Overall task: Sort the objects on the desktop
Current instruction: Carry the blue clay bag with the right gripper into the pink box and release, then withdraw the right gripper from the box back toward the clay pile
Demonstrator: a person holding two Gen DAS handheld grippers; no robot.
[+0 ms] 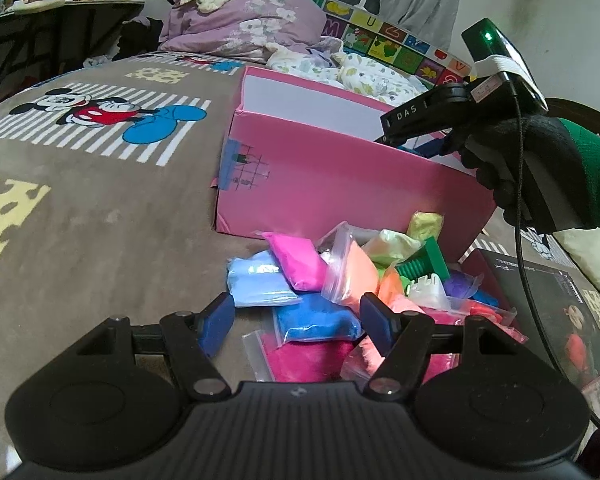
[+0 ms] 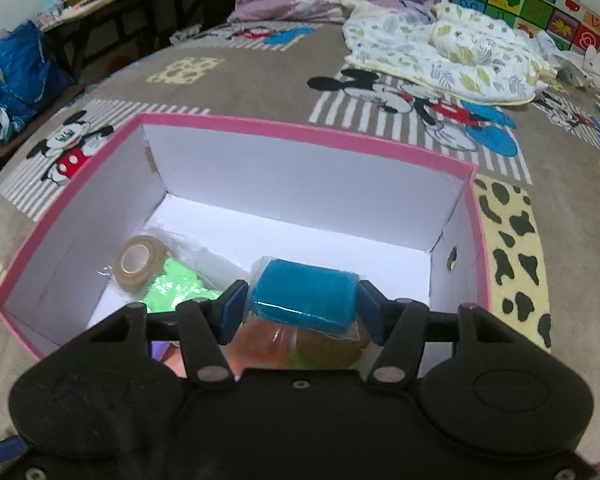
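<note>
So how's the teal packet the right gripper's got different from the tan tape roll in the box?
The teal packet is a bagged block, held between the right gripper pads above the box floor. The tan tape roll is a hollow ring lying loose by the left wall. Both are within the pink box.

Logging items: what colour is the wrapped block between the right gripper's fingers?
Teal wrapped block, clearest in the right wrist view.

Left gripper [image 1: 296, 320] agape; right gripper [image 2: 302, 312] seemingly clamped, tilted downward.
</note>
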